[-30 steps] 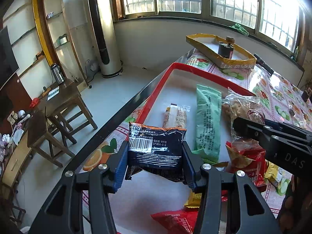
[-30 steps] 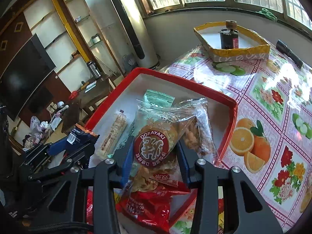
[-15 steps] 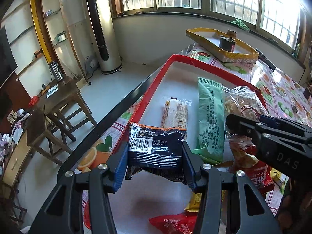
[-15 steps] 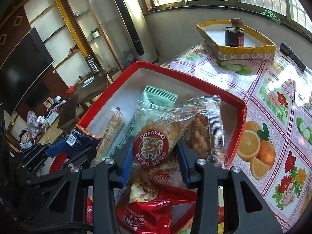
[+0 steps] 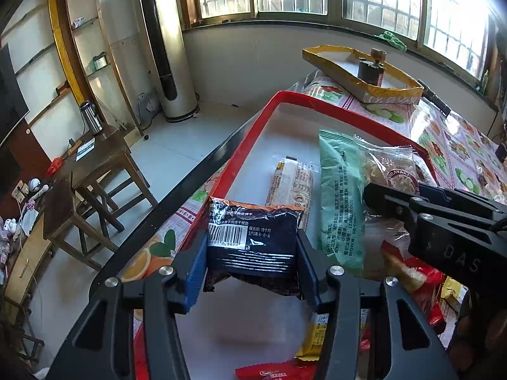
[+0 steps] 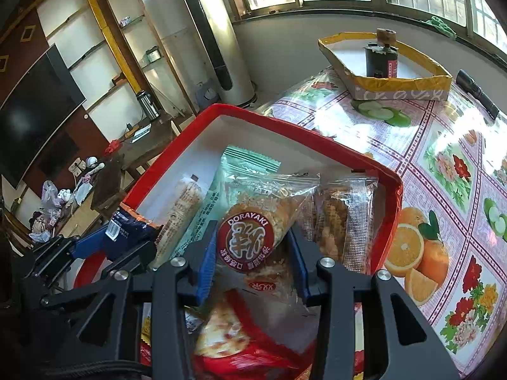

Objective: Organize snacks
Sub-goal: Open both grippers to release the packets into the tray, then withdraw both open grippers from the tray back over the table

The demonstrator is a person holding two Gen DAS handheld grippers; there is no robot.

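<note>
Between your left gripper's point(image 5: 252, 250) blue pads sits the black pack point(image 5: 253, 237), clamped on both sides with its barcode facing up — it hangs over the near left edge of the red tray point(image 5: 240, 145). Just beyond it, on the tray's white floor, a tan bar point(image 5: 293, 183) lies lengthwise, and beside that a green pack point(image 5: 340, 196) runs toward the far rim. Near the tray's close edge you have a yellow wrapper point(image 5: 312, 338) and a red one point(image 5: 275, 373).

Your right gripper point(image 6: 252, 253) is closed on the dorayaki pack point(image 6: 253, 231), its pads pressing the clear wrapper at either side of the round red label. That pack is held above the tray's middle, over the green pack point(image 6: 206, 212). A clear bag of twists point(image 6: 345, 221) lies to its right against the tray's right wall point(image 6: 393, 209), and the tan bar point(image 6: 182, 209) lies to its left. Red wrappers point(image 6: 240, 357) are heaped under the gripper at the tray's near end.

The tray sits at the left edge of the table point(image 6: 443, 164), on a fruit-and-flower cloth. Toward the far edge stands a yellow-rimmed box point(image 6: 396, 85) with a dark can point(image 6: 380, 60) in it — a black torch point(image 6: 478, 93) lies just to its right.
</note>
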